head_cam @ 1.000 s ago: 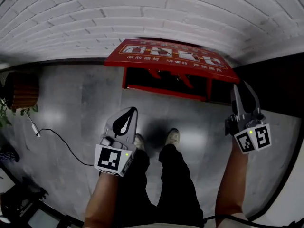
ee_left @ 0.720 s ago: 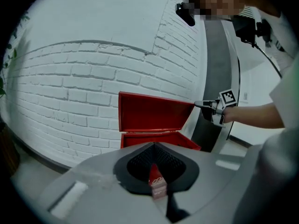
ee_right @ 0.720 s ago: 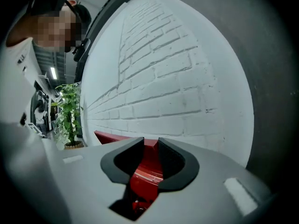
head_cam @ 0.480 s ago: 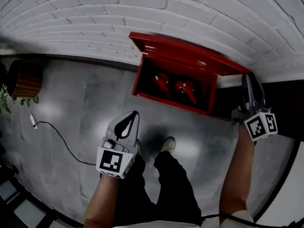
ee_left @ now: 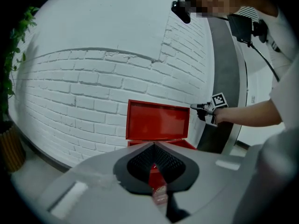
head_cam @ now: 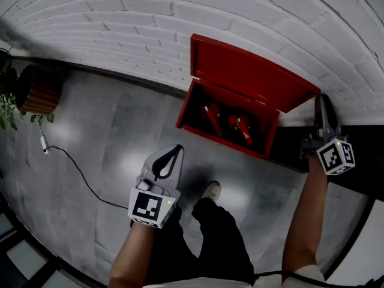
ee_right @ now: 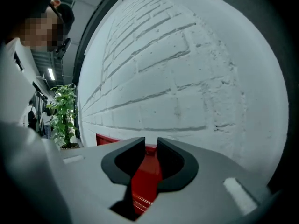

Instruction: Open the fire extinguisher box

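Note:
The red fire extinguisher box (head_cam: pixel 225 138) stands on the floor by the white brick wall, with its lid (head_cam: pixel 252 71) raised and leaning back on the wall. Two red extinguishers (head_cam: pixel 213 116) lie inside. My right gripper (head_cam: pixel 322 101) is at the lid's top right corner, its jaws a little apart and closing. In the right gripper view the red lid (ee_right: pixel 148 171) shows through the gap; I cannot tell if the pads touch it. My left gripper (head_cam: pixel 174 152) hangs in front of the box, shut and holding nothing. In the left gripper view the lid (ee_left: pixel 158 120) faces me.
A potted plant in a slatted brown pot (head_cam: pixel 36 92) stands at the left by the wall. A thin cable (head_cam: pixel 72 173) runs over the grey floor. A dark panel (head_cam: pixel 360 155) lies right of the box. The person's shoe (head_cam: pixel 210 191) is near the left gripper.
The lid has swung up from nearly flat to upright against the wall. My right gripper rose with its right corner. The left gripper stayed about where it was.

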